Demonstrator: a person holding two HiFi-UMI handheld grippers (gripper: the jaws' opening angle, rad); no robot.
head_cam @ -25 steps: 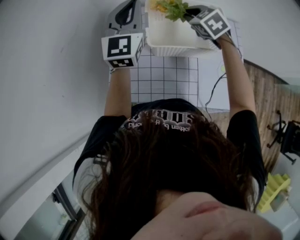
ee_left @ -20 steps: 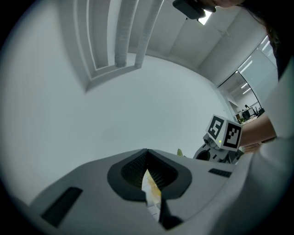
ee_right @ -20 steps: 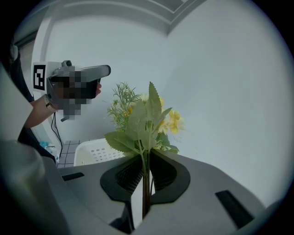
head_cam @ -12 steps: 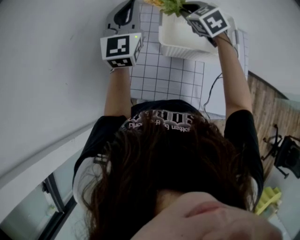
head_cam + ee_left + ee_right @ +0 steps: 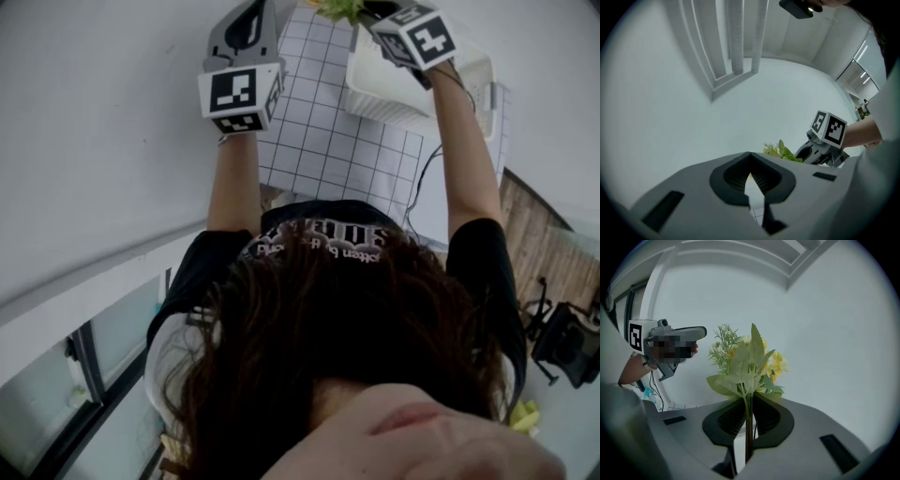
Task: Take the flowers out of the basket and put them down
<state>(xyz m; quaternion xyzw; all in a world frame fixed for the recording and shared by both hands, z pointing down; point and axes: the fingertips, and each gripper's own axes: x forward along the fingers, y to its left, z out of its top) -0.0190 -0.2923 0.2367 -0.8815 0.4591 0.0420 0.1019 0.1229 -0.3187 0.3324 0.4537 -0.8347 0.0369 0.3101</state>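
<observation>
count: 1 flowers bunch, 1 basket, 2 grippers | right gripper: clamped on flower stems, blooms past its tips, beside basket's far corner | left gripper: jaws together, empty

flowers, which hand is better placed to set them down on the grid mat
Right. The right tongs are shut on the stems of the flowers, so they likely only need lowering to the grid mat. The left tongs are shut with nothing between them.
</observation>
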